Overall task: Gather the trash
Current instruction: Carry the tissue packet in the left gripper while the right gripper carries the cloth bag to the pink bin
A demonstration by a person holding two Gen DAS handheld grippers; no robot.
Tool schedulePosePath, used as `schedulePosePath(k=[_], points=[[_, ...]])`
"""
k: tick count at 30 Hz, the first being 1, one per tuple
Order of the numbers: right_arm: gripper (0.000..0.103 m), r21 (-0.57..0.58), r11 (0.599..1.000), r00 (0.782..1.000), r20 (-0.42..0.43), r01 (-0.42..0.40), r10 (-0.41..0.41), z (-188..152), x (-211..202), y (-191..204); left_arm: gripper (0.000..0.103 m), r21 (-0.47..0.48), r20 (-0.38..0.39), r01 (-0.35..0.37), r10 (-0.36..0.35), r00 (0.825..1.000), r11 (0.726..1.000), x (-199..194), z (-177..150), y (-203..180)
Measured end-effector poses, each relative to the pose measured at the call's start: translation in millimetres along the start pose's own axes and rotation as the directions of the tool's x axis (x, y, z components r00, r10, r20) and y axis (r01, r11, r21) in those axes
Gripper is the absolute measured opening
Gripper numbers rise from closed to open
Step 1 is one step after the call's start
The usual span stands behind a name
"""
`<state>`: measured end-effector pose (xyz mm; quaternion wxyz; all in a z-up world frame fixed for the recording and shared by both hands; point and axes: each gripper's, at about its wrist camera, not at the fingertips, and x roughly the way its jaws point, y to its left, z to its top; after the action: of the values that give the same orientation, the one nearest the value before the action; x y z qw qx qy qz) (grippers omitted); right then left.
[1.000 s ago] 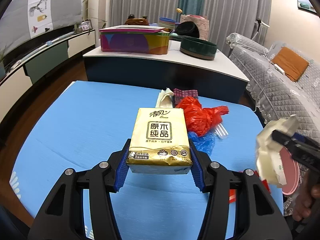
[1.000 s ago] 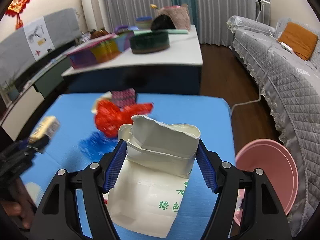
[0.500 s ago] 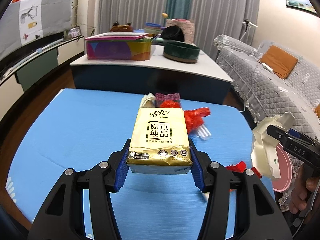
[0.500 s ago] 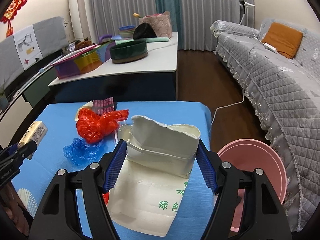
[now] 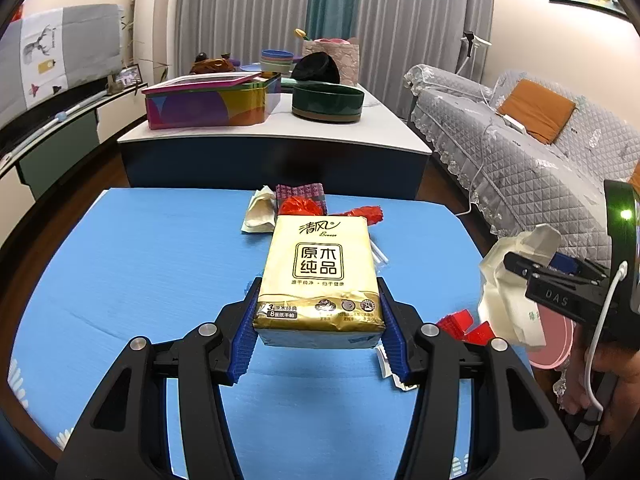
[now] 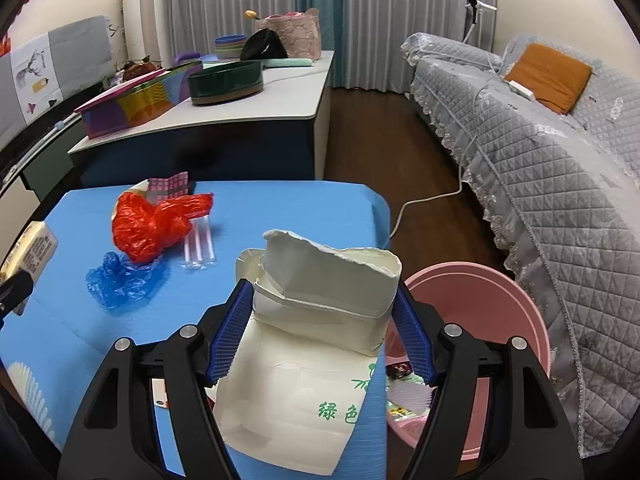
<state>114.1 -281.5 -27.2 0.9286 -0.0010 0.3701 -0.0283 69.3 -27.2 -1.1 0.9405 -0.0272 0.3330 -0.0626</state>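
My left gripper (image 5: pixel 318 344) is shut on a gold tissue pack (image 5: pixel 320 272), held above the blue table (image 5: pixel 132 264). My right gripper (image 6: pixel 322 334) is shut on a torn white paper bag (image 6: pixel 320 320) with green print, over the table's right edge beside a pink basin (image 6: pixel 480 304). The bag also shows in the left wrist view (image 5: pixel 512 276), and the tissue pack in the right wrist view (image 6: pixel 34 248). On the table lie a red plastic bag (image 6: pixel 152 228), a blue plastic bag (image 6: pixel 120 280), clear straws (image 6: pixel 198 246), a patterned wrapper (image 6: pixel 170 186) and red scraps (image 5: pixel 466 326).
The pink basin stands on the floor at the table's right and holds some wrappers (image 6: pixel 404 400). A white counter (image 5: pixel 280 136) with a colourful tin (image 5: pixel 212 100) and a green bowl (image 5: pixel 328 100) stands behind the table. A grey sofa (image 6: pixel 560 168) runs along the right.
Both grippers have drawn back and shifted right with their loads. The right gripper now sits nearer the pink basin, which shows more fully. Both grips are unchanged.
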Motion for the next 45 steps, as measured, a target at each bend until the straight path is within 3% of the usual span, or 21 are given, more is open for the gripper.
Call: schedulePosePath(k=[20, 29, 45], points=[[0.069, 0.074, 0.997, 0.994, 0.106, -0.011, 0.003, 7.5, -53.2, -38.7, 0.052, 0.047, 0.009, 0.049, -0.049, 0.999, 0.998, -2.5, 1.2, -33.1], [0.069, 0.135, 0.991, 0.987, 0.155, 0.023, -0.044, 8.2, -83.0, -83.2, 0.052, 0.129, 0.013, 0.105, -0.108, 0.994, 0.986, -2.9, 3.9, -83.9], [0.069, 0.276, 0.953, 0.976, 0.136, 0.128, -0.17, 8.6, -89.9, -175.2, 0.052, 0.242, -0.006, 0.244, -0.25, 0.968, 0.939, 13.7, 17.5, -192.5]])
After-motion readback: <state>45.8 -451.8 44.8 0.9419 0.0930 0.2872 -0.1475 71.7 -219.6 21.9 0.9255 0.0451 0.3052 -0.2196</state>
